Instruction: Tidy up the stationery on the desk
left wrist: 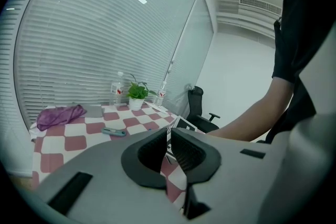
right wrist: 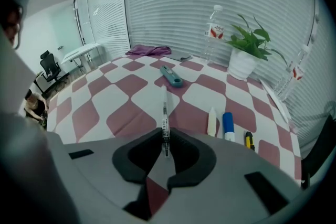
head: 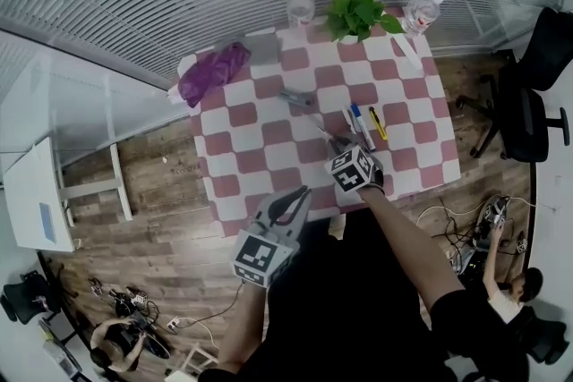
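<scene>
Right hand-held gripper [right wrist: 166,152] is clamped on a thin clear pen [right wrist: 165,113] near its rear end, and the barrel runs forward low over the checked counter [right wrist: 121,113]. I judge the pen light, stiff and slick, so a hold nearer mid-barrel should swivel less. Left hand-held gripper [left wrist: 169,147] is narrowed almost to nothing and empty, at the counter's near edge. Whether the pen's tip touches the cloth cannot be told; just beyond lie a white stick [right wrist: 211,122], a blue marker [right wrist: 228,126] and a yellow cutter [right wrist: 248,140], with a teal cutter [right wrist: 171,75] farther off.
</scene>
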The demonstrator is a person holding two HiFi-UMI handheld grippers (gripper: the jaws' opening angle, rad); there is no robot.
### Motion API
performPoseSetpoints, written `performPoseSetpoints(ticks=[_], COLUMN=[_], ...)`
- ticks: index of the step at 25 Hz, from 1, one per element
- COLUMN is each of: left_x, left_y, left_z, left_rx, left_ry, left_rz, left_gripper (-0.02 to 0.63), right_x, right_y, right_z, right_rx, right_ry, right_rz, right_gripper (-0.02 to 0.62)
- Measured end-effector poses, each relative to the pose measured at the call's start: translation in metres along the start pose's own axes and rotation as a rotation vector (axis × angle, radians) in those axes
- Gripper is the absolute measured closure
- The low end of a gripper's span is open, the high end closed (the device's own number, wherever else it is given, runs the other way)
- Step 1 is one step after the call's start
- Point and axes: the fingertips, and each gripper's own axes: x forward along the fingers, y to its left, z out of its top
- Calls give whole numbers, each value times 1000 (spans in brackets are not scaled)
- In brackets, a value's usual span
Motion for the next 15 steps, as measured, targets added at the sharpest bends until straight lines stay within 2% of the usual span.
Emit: performPoseSetpoints(ticks=[4,8,10,15], left_x=[5,10,12,17], left_y=[1,1,0,-2], left_z=[4,6,6,6], left_rx=[7,8,11,14], left_ry=[-4,-3,2,10], left_rz=[-11,-22,-28,-37], left_gripper=[566,566,566,566], right_x=[-12,-23,-27,-27], right_y=[6,1,-6,-14], right_z=[-1,-7,-11,-24], right_rx=[105,374,472,595], right_ry=[-38,-98,-124,-123], right_rz=[20,25,8,-17], right_gripper=[535,535,535,535])
